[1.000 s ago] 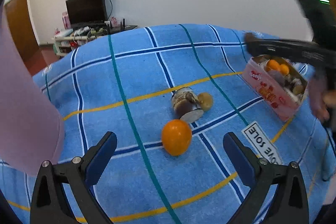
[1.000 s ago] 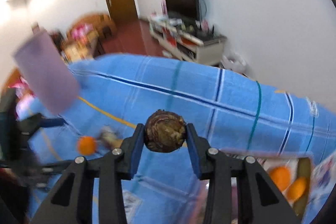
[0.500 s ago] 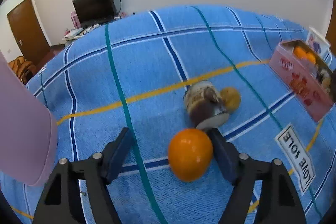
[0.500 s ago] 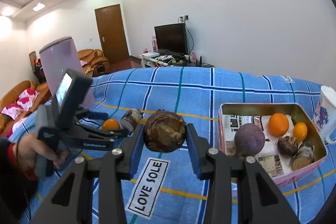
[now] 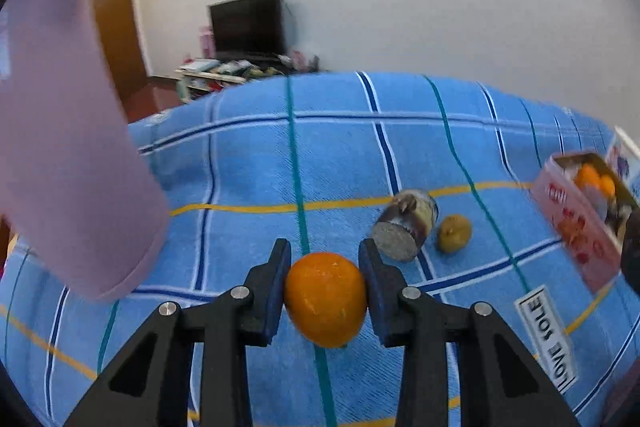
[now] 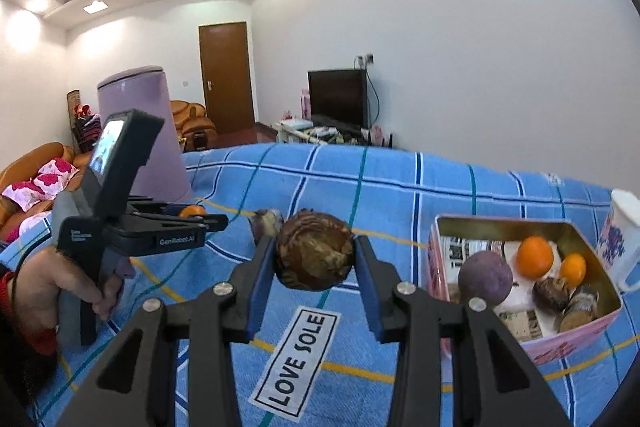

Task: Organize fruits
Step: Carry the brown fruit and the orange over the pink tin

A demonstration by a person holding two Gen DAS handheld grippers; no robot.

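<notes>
My left gripper (image 5: 323, 279) is shut on an orange (image 5: 325, 299) and holds it just above the blue checked cloth (image 5: 340, 155). My right gripper (image 6: 314, 263) is shut on a brown scaly fruit (image 6: 314, 251), held above the cloth to the left of the pink box (image 6: 568, 343). The box holds two oranges (image 6: 534, 255), a purple fruit (image 6: 485, 277) and brown pieces. A brown cut root piece (image 5: 404, 229) and a small yellow-brown fruit (image 5: 454, 233) lie on the cloth ahead of the left gripper. The left gripper also shows in the right wrist view (image 6: 200, 215).
A tall lilac cylinder (image 5: 68, 131) stands at the left. A white floral mug (image 6: 622, 247) stands right of the box. A "LOVE SOLE" label (image 6: 298, 351) lies on the cloth. A TV and shelf stand by the far wall.
My left gripper closed on the orange and lifted it slightly. My right gripper kept hold of the brown fruit and swung to face the box.
</notes>
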